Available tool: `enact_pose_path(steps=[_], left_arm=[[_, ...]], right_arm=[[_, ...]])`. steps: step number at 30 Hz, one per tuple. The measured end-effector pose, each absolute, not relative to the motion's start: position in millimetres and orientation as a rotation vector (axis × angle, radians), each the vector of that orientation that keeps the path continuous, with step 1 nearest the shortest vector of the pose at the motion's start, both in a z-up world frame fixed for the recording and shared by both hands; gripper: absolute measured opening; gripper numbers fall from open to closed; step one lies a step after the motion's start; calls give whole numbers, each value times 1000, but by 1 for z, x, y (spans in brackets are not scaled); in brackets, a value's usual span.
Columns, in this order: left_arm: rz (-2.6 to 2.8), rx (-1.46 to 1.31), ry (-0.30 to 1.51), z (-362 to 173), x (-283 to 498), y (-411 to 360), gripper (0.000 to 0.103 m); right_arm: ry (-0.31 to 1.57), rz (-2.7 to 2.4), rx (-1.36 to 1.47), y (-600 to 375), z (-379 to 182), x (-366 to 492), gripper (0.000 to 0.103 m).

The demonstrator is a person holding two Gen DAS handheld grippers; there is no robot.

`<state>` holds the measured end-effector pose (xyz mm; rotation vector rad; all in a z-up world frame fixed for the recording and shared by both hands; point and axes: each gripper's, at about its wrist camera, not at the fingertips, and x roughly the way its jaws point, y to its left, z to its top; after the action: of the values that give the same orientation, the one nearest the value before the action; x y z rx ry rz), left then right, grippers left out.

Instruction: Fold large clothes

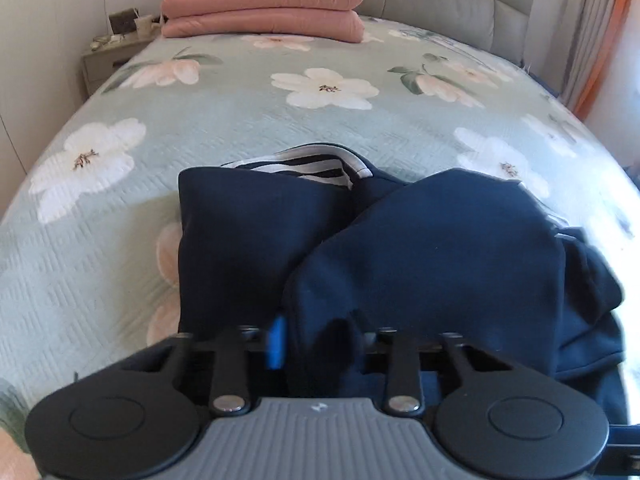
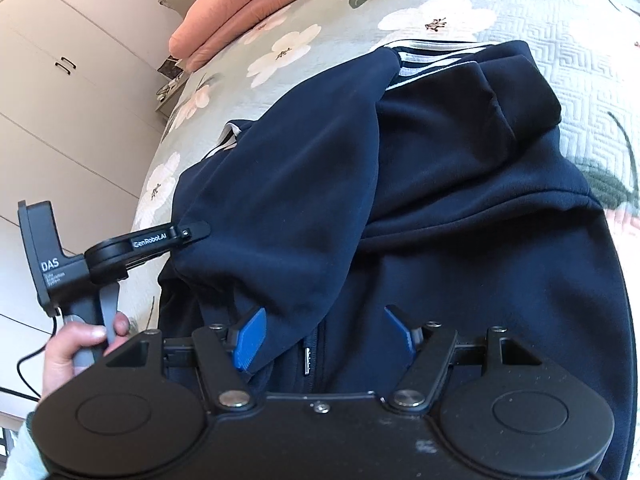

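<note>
A navy zip hoodie [image 1: 432,248] with a striped hood lining lies on the flowered bed, partly folded. My left gripper [image 1: 316,344] is shut on a fold of its navy cloth and holds it lifted; one blue pad [image 1: 277,342] shows, the other is hidden by cloth. In the right wrist view the hoodie [image 2: 460,208] fills the middle, with its zipper [image 2: 307,360] between my fingers. My right gripper [image 2: 326,336] is open just above the hoodie's front, its blue pads [image 2: 250,338] apart and holding nothing. The left gripper's body [image 2: 132,248] shows at the left, gripping the lifted fold.
The green floral bedspread [image 1: 240,120] surrounds the hoodie. A folded pink quilt [image 1: 264,4] lies at the headboard. A nightstand [image 1: 104,60] stands at the far left of the bed, and white wardrobe doors [image 2: 60,100] stand beside the bed.
</note>
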<state>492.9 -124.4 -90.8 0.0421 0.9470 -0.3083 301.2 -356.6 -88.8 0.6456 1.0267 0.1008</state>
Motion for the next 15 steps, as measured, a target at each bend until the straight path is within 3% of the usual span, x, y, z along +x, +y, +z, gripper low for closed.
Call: enact_pose_path(steps=[6,11,14,15], left_arm=[[-652,-164,705,-17,431,-126,8],[-851,-270,663,13,388,-113,10],[-636,-288,812,-27,394,-77,25],[-497,-250,876,-45,398,-63,37]], right_arm=[[930,60,608,-370,-70,298,80],[807,51,593,-386,-38,298,80],[828,64,587,-384,-41,306,80],[843,64,576,-382,-45,308,80]])
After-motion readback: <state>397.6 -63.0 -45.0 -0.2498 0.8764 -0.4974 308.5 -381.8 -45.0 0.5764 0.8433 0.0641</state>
